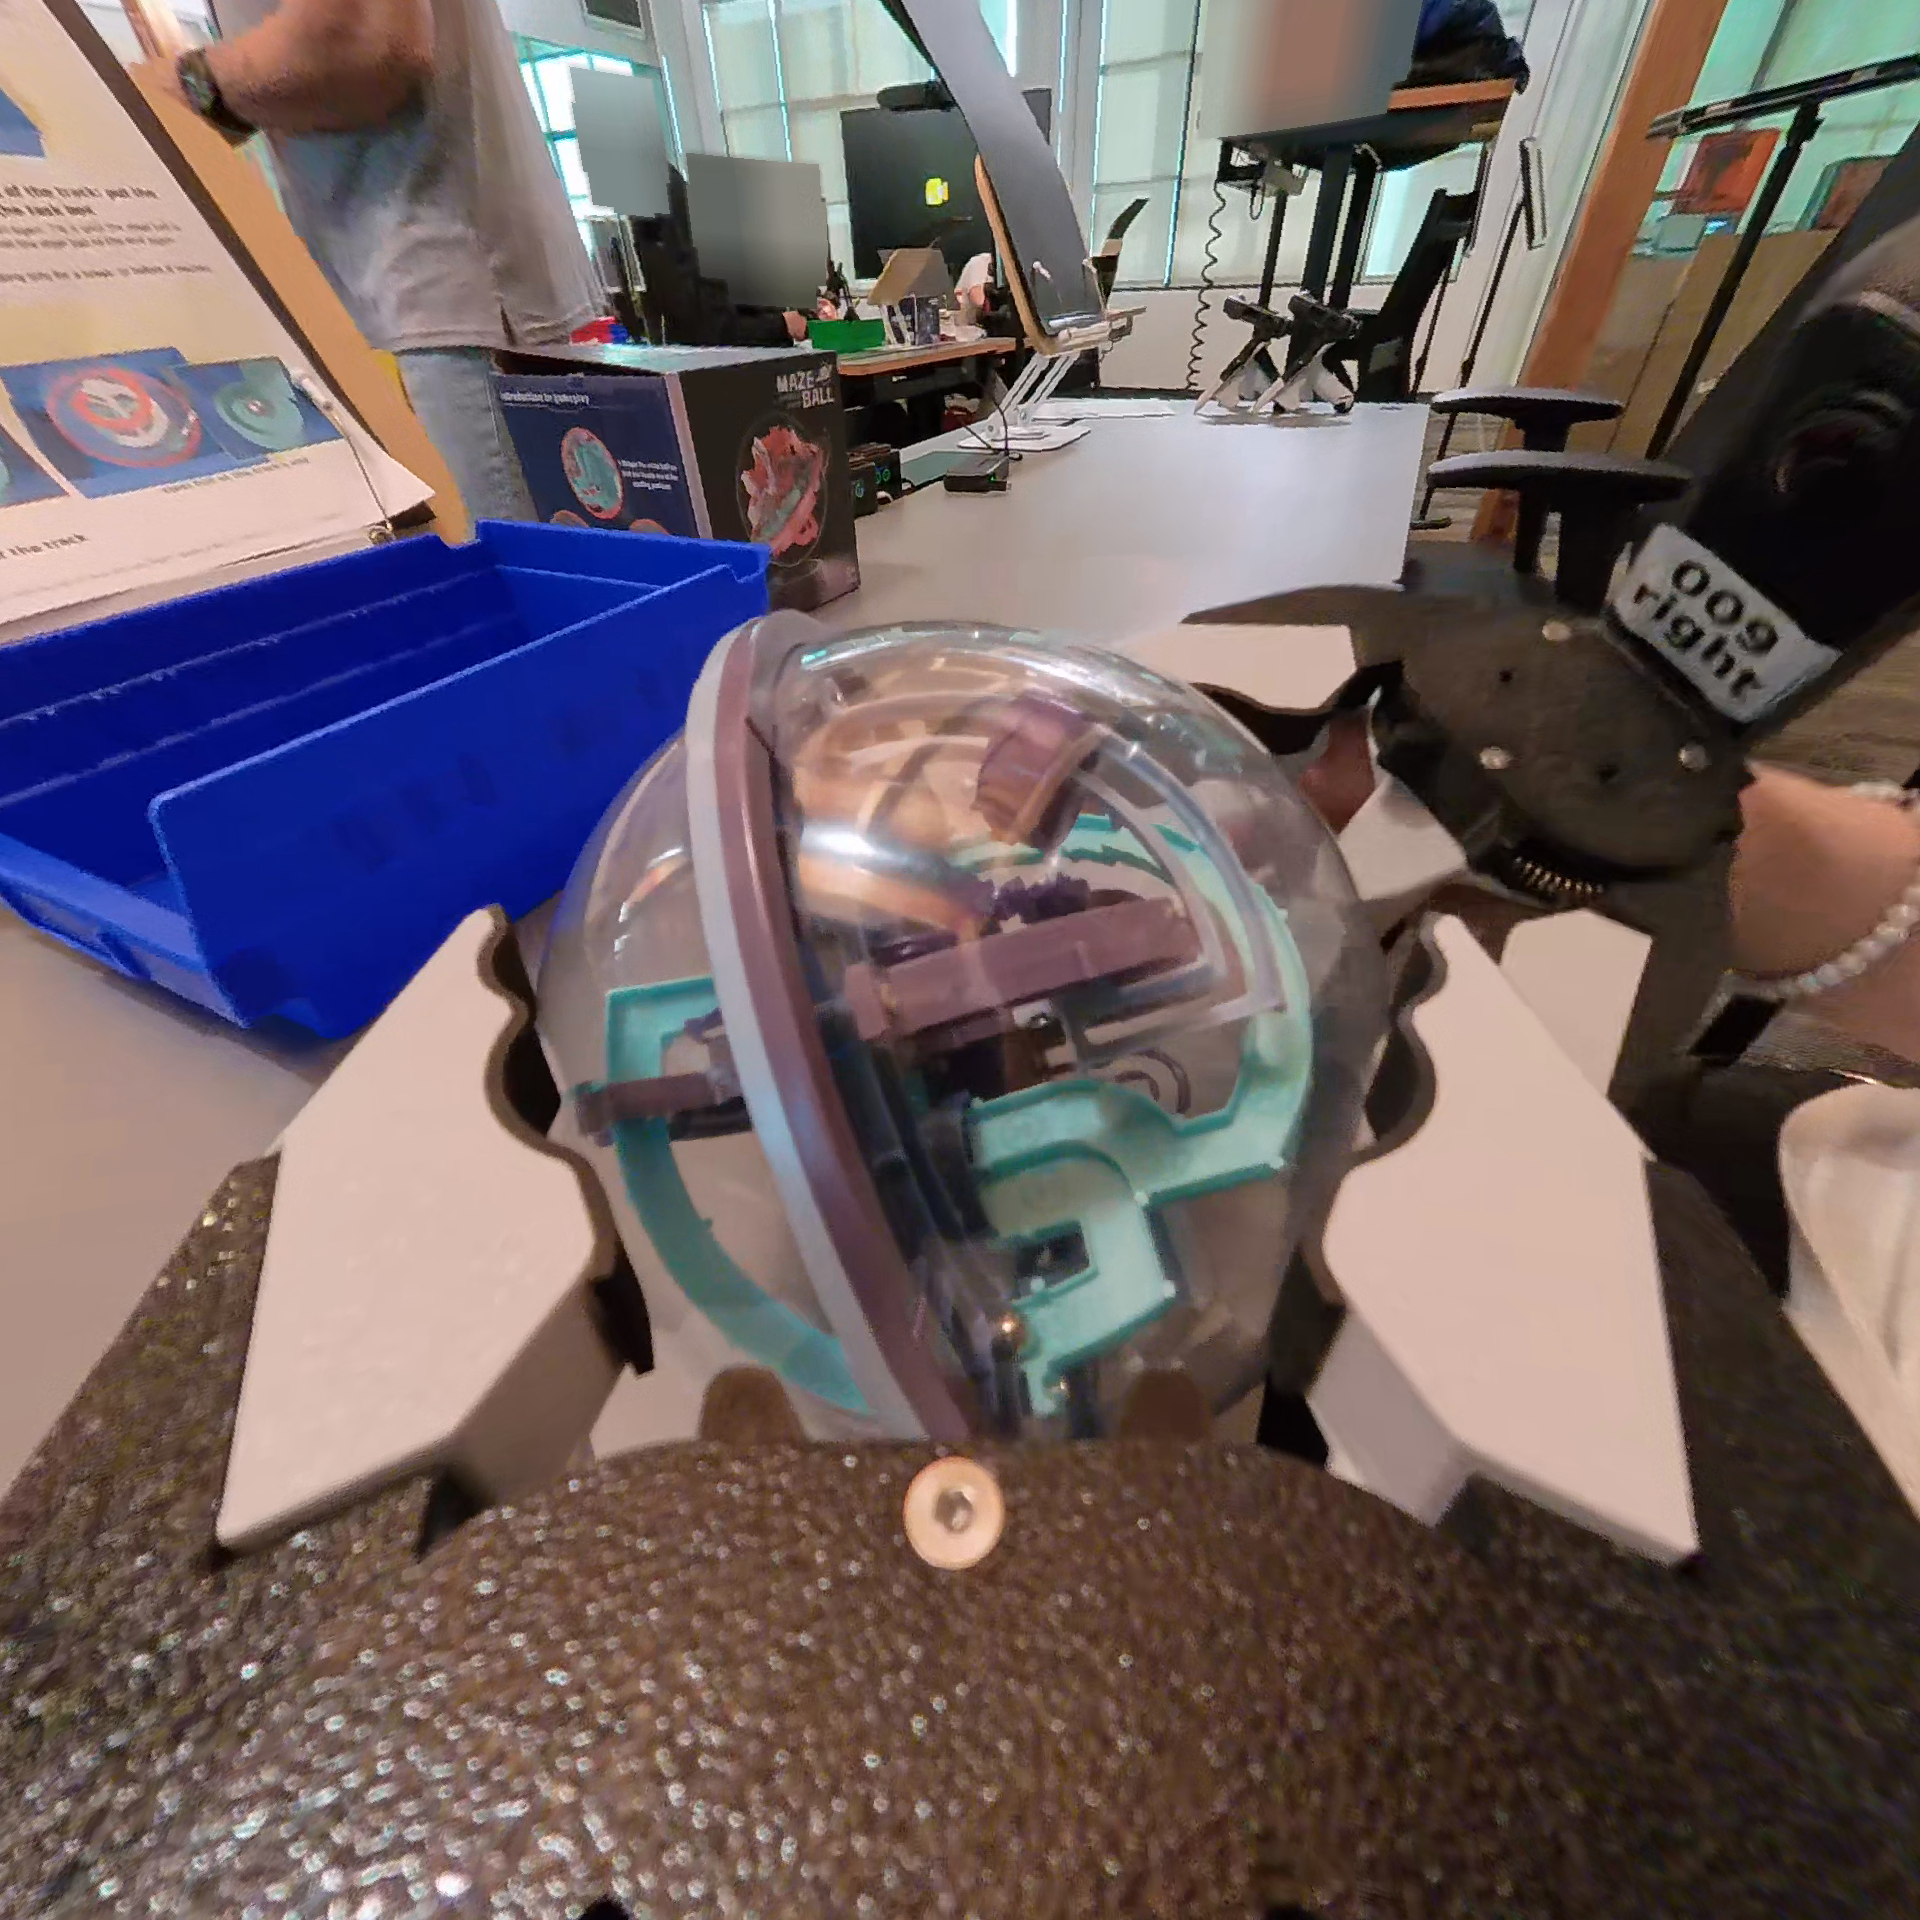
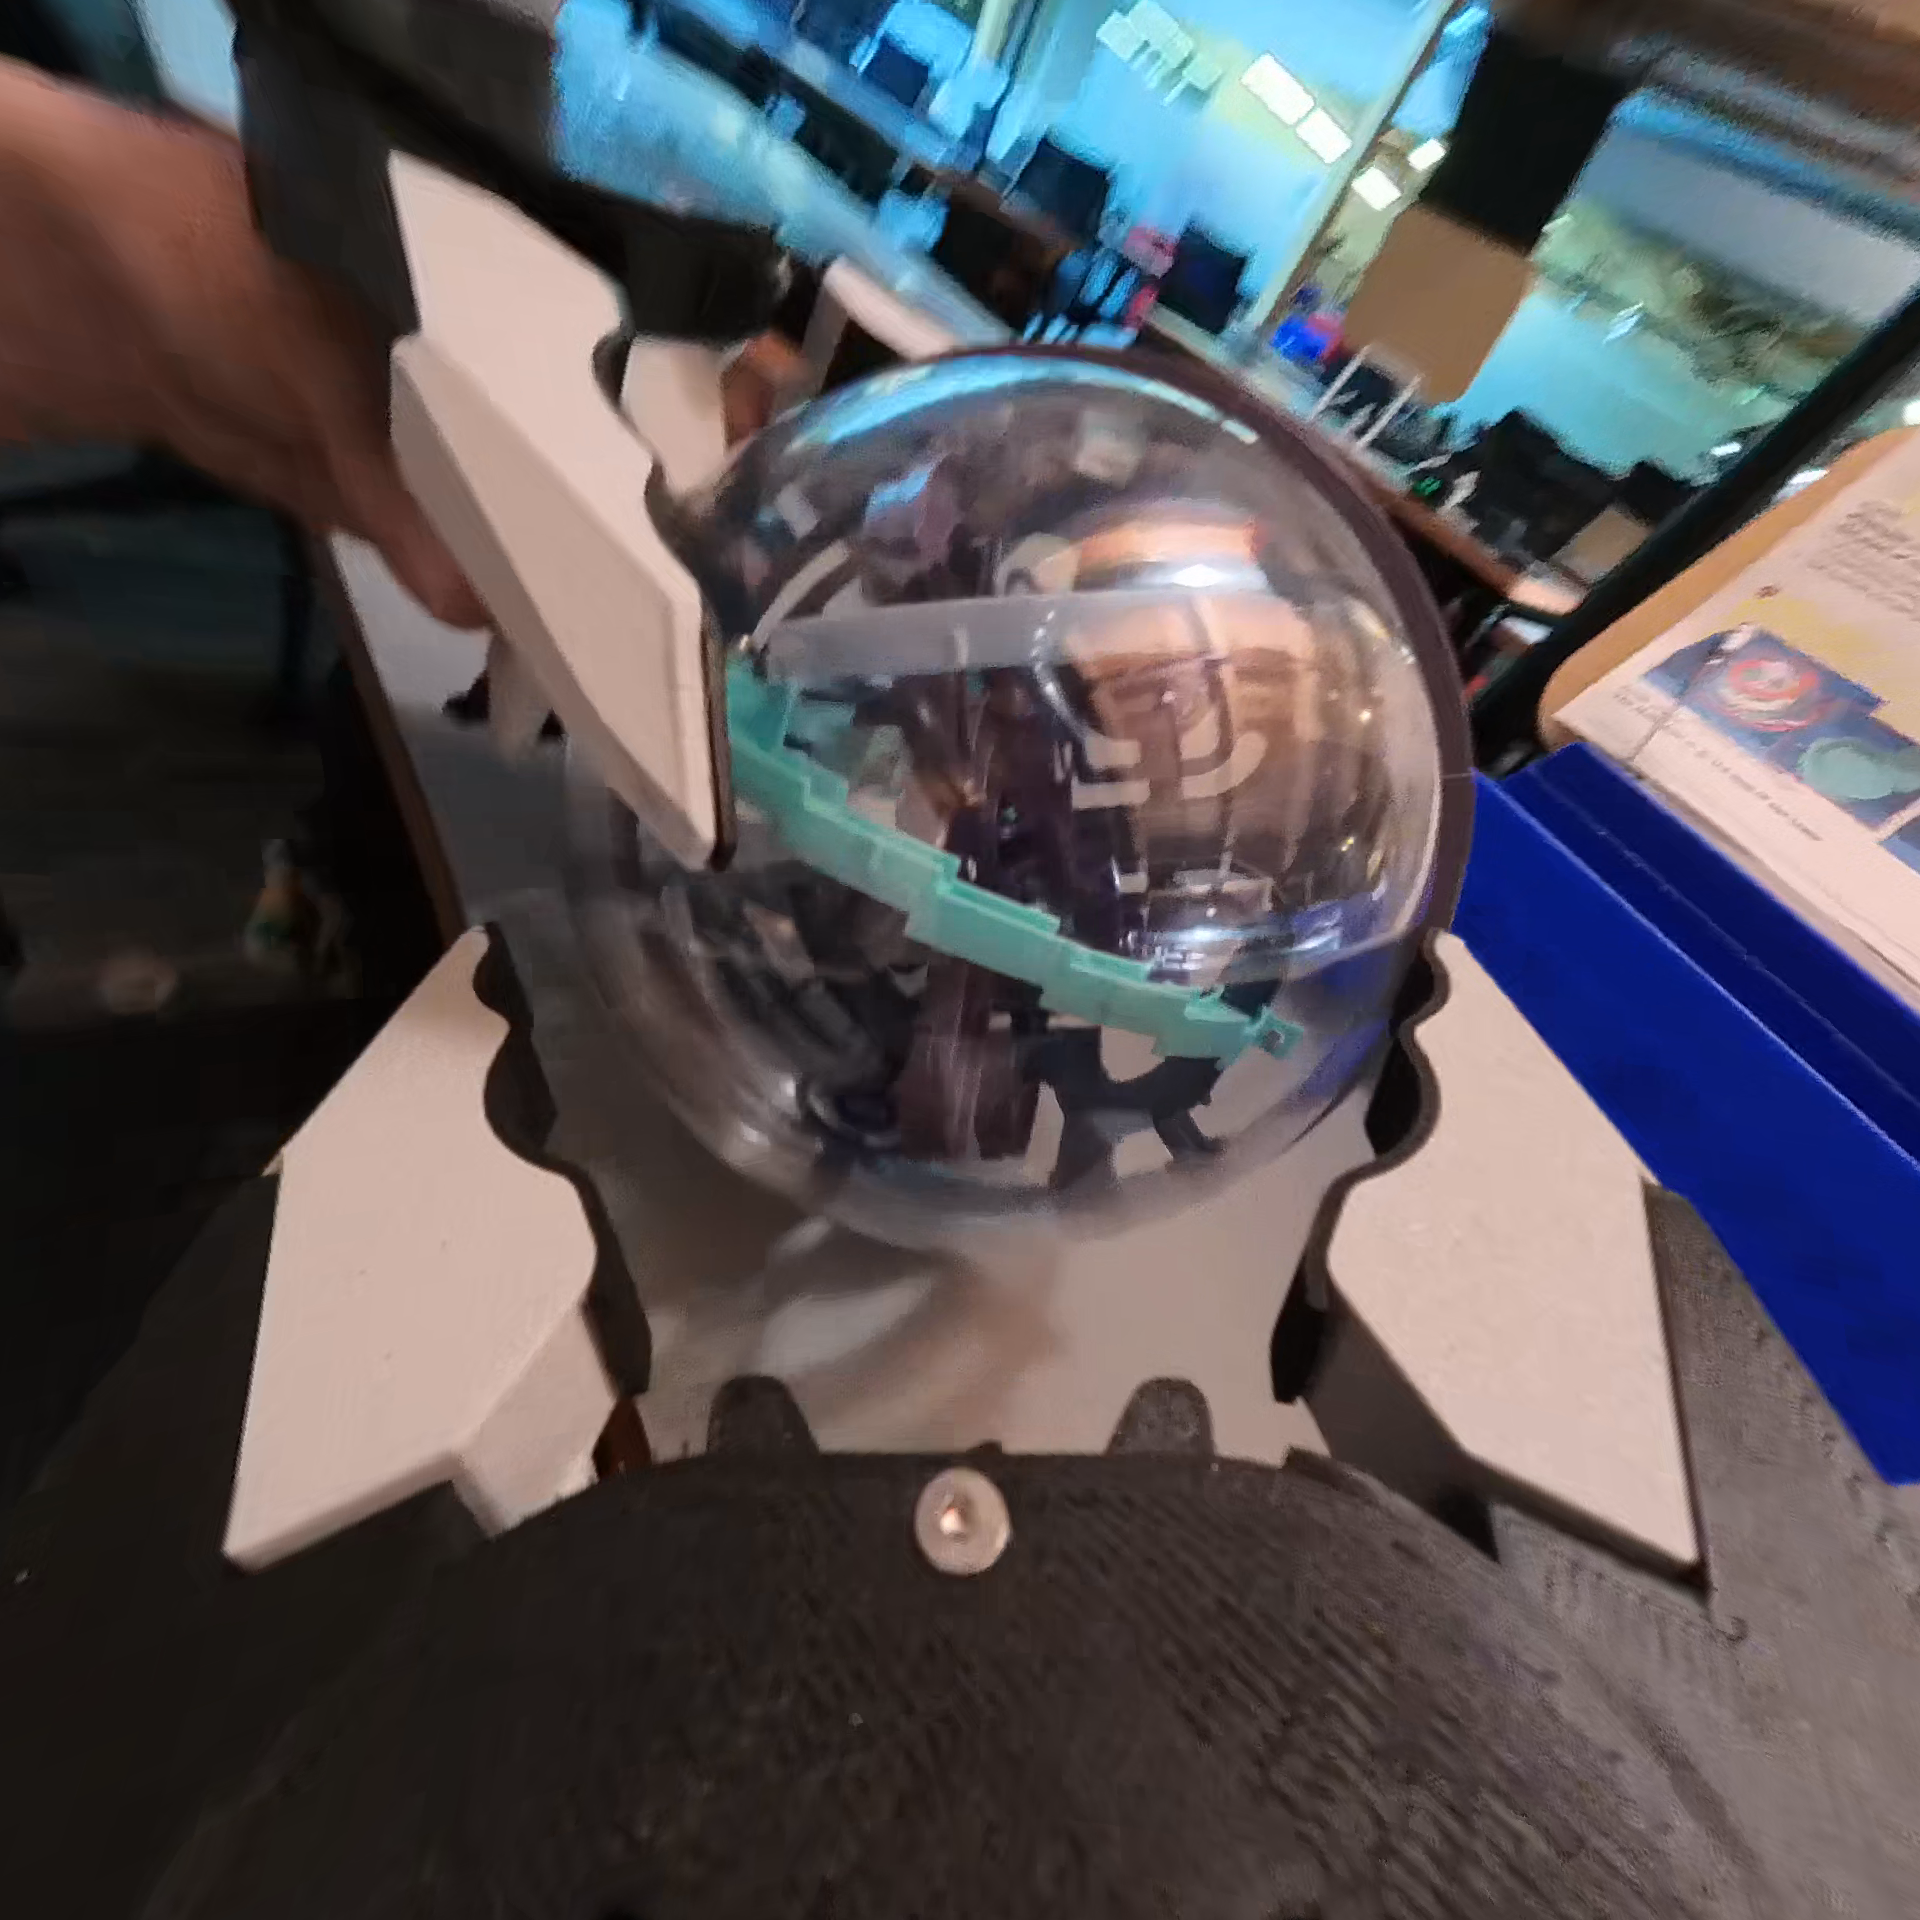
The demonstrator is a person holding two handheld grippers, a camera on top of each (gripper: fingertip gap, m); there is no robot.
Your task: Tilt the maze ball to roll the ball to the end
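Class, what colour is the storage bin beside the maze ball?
Bright blue; the storage bin shows best in the left wrist view.

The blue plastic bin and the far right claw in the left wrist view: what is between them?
The clear plastic maze ball sits between the blue plastic bin and the right claw, shown in the left wrist view.

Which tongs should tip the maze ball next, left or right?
Left, probably. The left tongs hug the maze ball at its widest part on both sides; the right tongs reach only its near lower part. Pad contact is unclear.
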